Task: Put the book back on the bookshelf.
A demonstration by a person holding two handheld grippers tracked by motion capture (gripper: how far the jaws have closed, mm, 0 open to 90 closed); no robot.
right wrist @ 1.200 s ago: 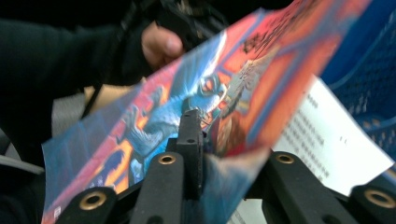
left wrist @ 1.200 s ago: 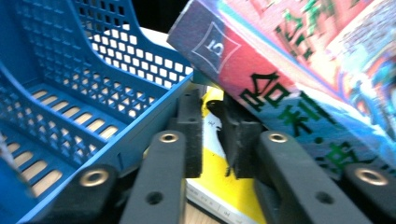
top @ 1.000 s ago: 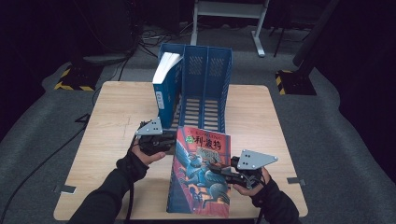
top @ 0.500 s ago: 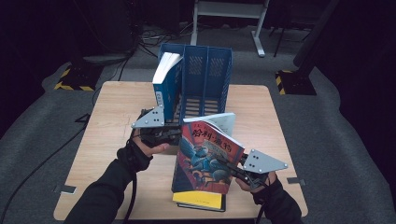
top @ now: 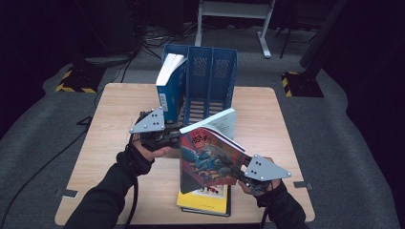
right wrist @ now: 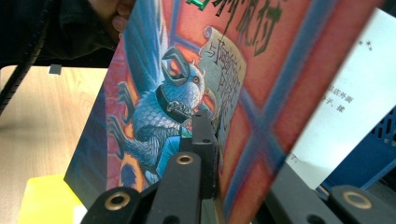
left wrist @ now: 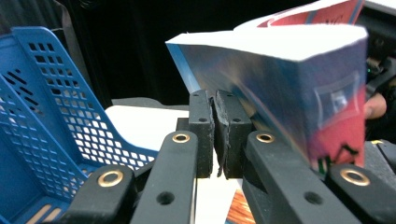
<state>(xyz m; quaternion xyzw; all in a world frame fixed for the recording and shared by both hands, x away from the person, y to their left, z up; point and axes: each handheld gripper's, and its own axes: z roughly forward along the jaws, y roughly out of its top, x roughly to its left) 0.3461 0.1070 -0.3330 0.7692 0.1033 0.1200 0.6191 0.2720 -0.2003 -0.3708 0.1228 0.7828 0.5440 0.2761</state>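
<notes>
Two tools share one load: the red-covered book [top: 210,160] hangs tilted in the air between them, clear of the bench [top: 102,143]. The right tool [top: 240,177] pinches the book's lower corner, one jaw flat on the cover over the winged creature, as the right gripper view shows [right wrist: 187,93]. The left tool [top: 168,140] sits at the book's upper left edge; in the left gripper view its pads [left wrist: 201,133] are pressed together with nothing plainly between them, and the book's page block [left wrist: 280,93] lies just beside and above them, so I judge it braces rather than grips.

Lifting looks done. What seems left is standing the book up and sliding it into the blue file rack [top: 210,76] just beyond the left tool. Its first slot already holds a blue-spined book [top: 168,83] leaning upright; the two slots beside it look free.

Directly beneath the raised book, near the right tool, lies a yellow book [top: 203,200] flat on the bench, probably waiting its turn. The rack's front lip and perforated dividers [left wrist: 60,116] stand close to the left tool, and the book's loose front cover is fanning open, which I'd guess could catch on a divider going in.
</notes>
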